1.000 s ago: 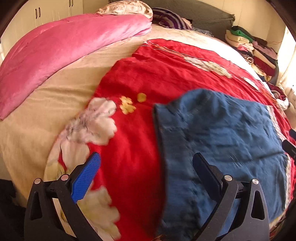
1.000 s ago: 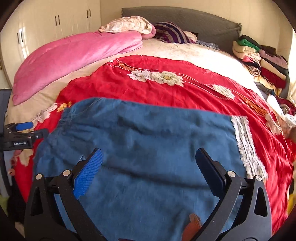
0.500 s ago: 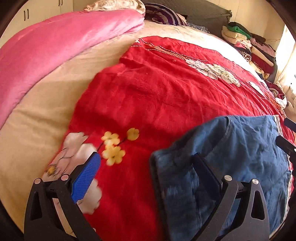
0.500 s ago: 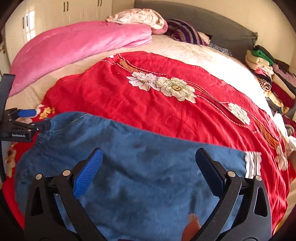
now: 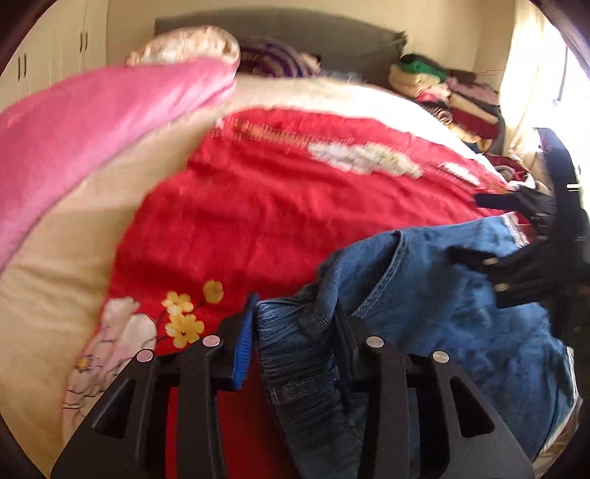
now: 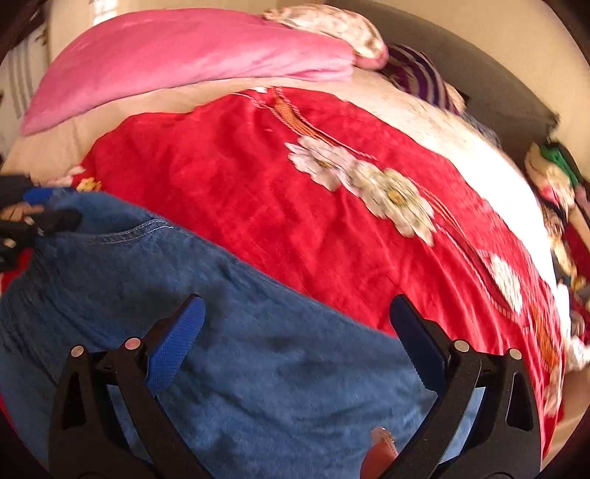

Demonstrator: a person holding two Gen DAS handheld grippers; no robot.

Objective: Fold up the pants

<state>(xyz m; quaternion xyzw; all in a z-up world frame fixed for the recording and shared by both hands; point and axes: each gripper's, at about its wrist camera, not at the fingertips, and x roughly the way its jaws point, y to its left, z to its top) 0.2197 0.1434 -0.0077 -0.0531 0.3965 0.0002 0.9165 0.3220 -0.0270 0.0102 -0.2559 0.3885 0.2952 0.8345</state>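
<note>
Left tongs (image 5: 295,331), jaws just closed, grip the bunched waistband of the blue denim pants (image 5: 424,294); right tongs (image 6: 295,324) hover open above them.

The bed (image 6: 424,121) carried a red floral blanket (image 6: 295,228) across its centre. Blue denim pants (image 6: 239,350) lay on the blanket at 7 o'clock. A pink quilt (image 6: 184,59) lay at 11 o'clock, with pillows (image 6: 332,29) at 12 o'clock.
</note>
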